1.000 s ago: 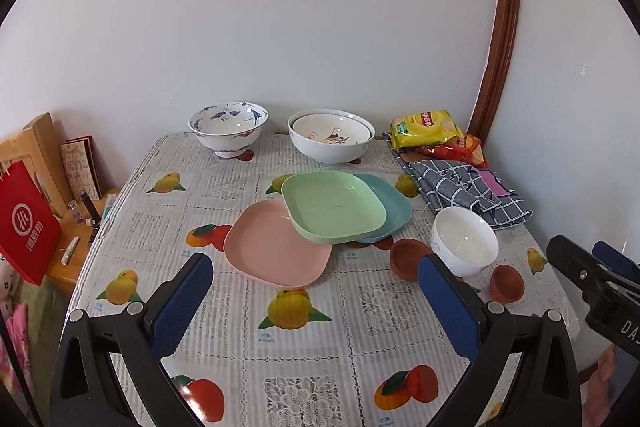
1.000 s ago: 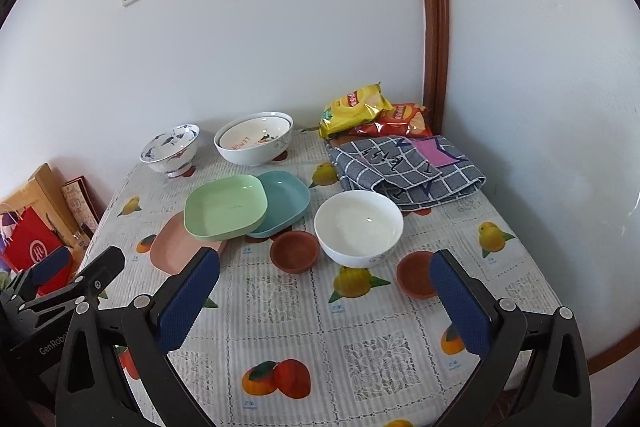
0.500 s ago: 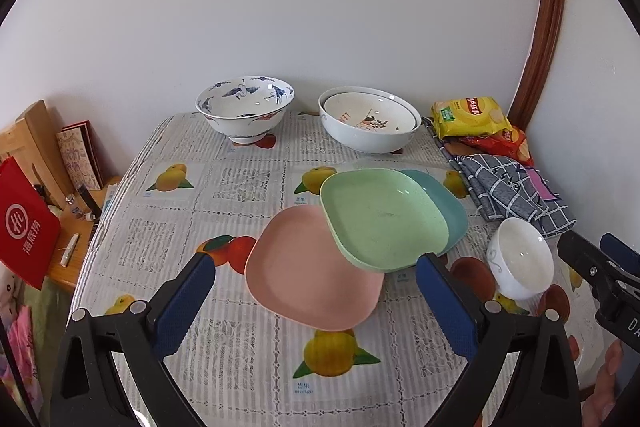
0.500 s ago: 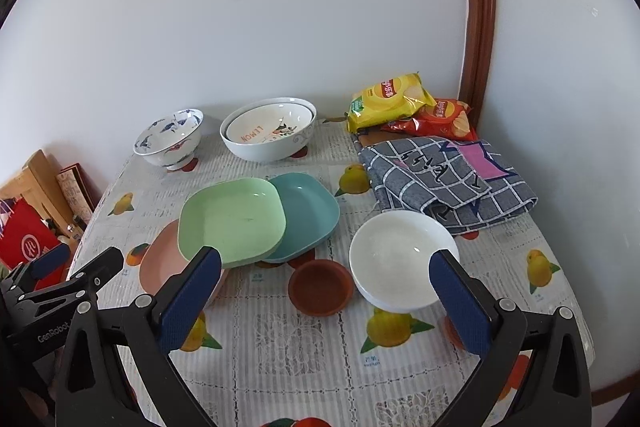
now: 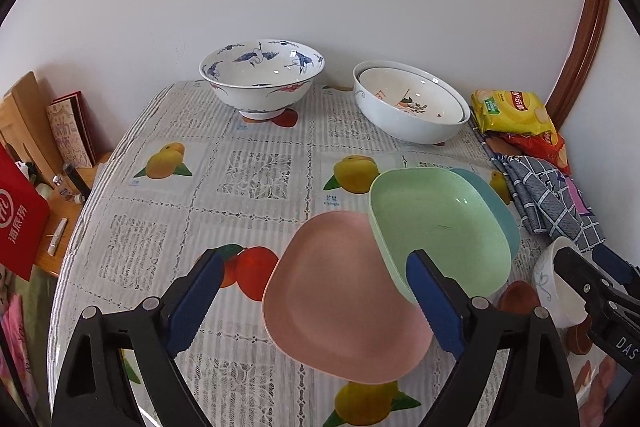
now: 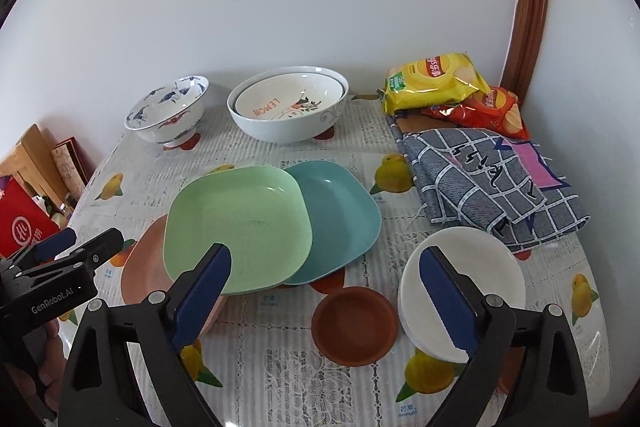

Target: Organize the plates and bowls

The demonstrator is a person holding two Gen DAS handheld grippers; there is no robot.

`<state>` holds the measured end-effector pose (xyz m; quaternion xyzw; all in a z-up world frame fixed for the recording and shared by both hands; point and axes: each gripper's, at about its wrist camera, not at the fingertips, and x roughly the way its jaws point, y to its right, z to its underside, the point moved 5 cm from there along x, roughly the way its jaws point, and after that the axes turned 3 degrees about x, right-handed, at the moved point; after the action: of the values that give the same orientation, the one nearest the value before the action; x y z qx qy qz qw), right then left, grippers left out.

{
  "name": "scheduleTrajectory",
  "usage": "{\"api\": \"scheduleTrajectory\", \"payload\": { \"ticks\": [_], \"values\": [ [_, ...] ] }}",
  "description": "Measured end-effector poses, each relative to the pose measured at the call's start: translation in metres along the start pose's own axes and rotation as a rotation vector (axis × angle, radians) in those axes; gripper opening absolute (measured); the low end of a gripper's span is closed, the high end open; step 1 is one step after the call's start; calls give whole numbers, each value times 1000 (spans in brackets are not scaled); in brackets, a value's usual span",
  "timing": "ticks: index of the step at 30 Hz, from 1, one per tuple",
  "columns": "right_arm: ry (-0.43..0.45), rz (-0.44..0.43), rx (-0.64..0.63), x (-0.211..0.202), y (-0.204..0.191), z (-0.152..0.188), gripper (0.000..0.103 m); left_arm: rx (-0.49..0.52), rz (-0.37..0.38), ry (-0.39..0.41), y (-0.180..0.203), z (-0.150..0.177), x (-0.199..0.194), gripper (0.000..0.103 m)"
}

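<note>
A pink plate [image 5: 344, 307], a green plate [image 5: 436, 231] and a teal plate [image 6: 340, 223] overlap mid-table, the green one on top. A blue-patterned bowl [image 5: 262, 77] and two nested white bowls [image 5: 412, 103] stand at the back. A plain white bowl [image 6: 472, 279] and a small brown dish [image 6: 354, 325] sit front right. My left gripper [image 5: 316, 303] is open above the pink plate's near edge. My right gripper [image 6: 326, 297] is open above the brown dish, its right finger over the white bowl.
Yellow and red crisp bags [image 6: 436, 79] and a folded checked cloth [image 6: 488, 183] lie at the back right. A red bag [image 5: 20, 211] and wooden items stand off the table's left edge. A wall runs behind the table.
Both grippers have moved forward and down toward the dishes, which now look larger. The left one now sits over the pink plate, the right one over the brown dish. Nothing on the table has moved.
</note>
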<state>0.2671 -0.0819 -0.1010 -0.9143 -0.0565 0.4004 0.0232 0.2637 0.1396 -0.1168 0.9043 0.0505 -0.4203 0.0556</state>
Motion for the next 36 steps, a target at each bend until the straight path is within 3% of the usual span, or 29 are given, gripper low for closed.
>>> {"api": "scheduleTrajectory", "payload": {
  "ticks": [8,14,16,18,22,26,29,31,33,36],
  "values": [
    [-38,11,-25,38,-4,-4,82,20,27,-27,13,-11,29,88],
    [-68,8,-16,61,2,-10,68,40,45,-36,31,-21,46,88],
    [-83,-3,-12,68,1,-11,64,50,46,-45,34,-22,53,85],
    [-98,-2,-19,75,0,-10,63,46,60,-65,37,-20,61,76],
    [-116,-14,-43,88,-5,-7,54,27,64,-82,37,-17,71,72],
    [-147,-15,-47,101,-8,-3,44,24,74,-104,39,-14,79,59],
    [-168,-21,-50,109,-10,0,29,30,89,-139,41,-9,86,41],
    [-173,-42,-45,111,-12,2,17,28,105,-140,43,-7,87,35],
    [-172,-65,-37,111,-13,3,11,36,127,-135,46,-6,85,17],
    [-156,-68,-42,106,-16,2,9,54,95,-134,48,-7,82,13]
  ]
}}
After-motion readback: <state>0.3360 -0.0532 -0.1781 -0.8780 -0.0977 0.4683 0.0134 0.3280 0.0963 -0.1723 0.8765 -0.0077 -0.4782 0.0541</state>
